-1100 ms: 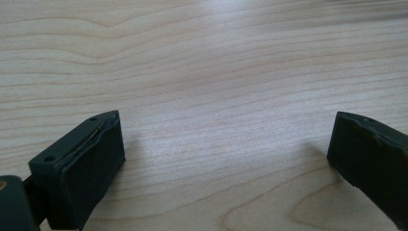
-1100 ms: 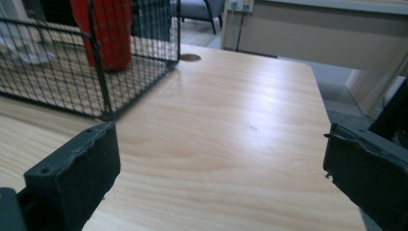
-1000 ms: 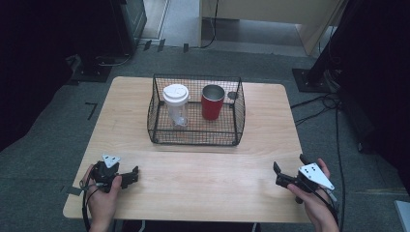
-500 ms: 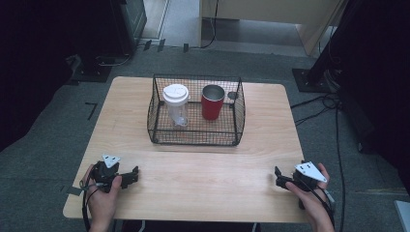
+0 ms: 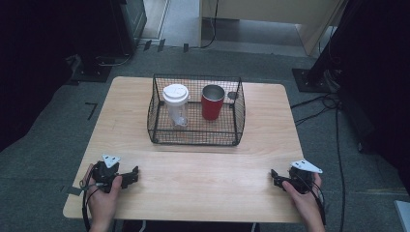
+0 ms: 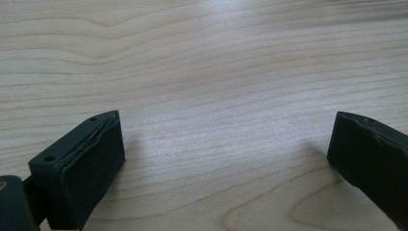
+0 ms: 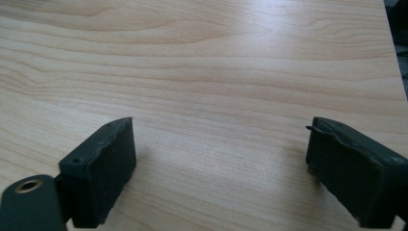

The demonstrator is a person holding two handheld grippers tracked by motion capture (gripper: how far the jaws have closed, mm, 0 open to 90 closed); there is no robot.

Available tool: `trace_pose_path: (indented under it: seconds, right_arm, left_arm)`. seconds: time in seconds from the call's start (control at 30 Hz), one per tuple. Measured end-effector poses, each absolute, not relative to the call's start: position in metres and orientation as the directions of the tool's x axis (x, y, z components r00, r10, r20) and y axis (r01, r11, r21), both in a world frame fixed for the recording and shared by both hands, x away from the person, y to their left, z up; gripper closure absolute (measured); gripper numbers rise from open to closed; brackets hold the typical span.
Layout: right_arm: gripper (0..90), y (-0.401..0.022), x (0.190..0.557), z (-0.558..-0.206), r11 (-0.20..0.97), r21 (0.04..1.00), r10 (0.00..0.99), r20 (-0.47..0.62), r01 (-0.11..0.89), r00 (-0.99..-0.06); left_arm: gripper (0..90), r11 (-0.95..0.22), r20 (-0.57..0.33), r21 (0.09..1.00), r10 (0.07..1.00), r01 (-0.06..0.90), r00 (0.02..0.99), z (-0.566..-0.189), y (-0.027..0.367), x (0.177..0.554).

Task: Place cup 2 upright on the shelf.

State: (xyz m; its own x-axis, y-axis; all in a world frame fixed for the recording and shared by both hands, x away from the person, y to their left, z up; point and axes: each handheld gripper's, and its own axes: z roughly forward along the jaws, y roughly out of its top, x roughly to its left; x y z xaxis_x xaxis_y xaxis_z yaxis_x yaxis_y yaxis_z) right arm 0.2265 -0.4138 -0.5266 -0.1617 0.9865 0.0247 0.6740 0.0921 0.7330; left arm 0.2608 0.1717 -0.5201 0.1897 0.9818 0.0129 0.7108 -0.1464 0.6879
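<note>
**Two hand-held grippers rest at the near edge of a worktop, a wire basket beyond them**

While both hands lie low on the wooden worktop (image 5: 203,164), a black wire basket (image 5: 196,137) stands at its middle, toward the far side. Inside the basket a clear cup with a white lid (image 5: 176,104) stands upright on the left, and a red cup (image 5: 212,101) stands upright just beside it on the right. The left hand-held gripper (image 5: 133,174) sits well in front of the basket's left corner, its jaws spread apart over bare wood with nothing between them. The right hand-held gripper (image 5: 274,178) sits well in front of the basket's right corner; its jaws have just been closing, yet they are apart in its own view, with only bare wood between them. Both grippers are well apart from the basket and from each other.
</note>
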Motion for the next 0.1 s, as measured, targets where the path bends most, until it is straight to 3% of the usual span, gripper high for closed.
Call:
trace_pose_path:
  seconds: [0.1]
  right_arm:
    - [3.8, -0.414, 0.2278, -0.527, 0.071, 0.723, 0.991, 0.027, 0.687, -0.132]
  left_arm:
    - [0.2, -0.147, 0.013, 0.689, 0.982, 0.71, 0.19, -0.5202, 0.1718, 0.2609]
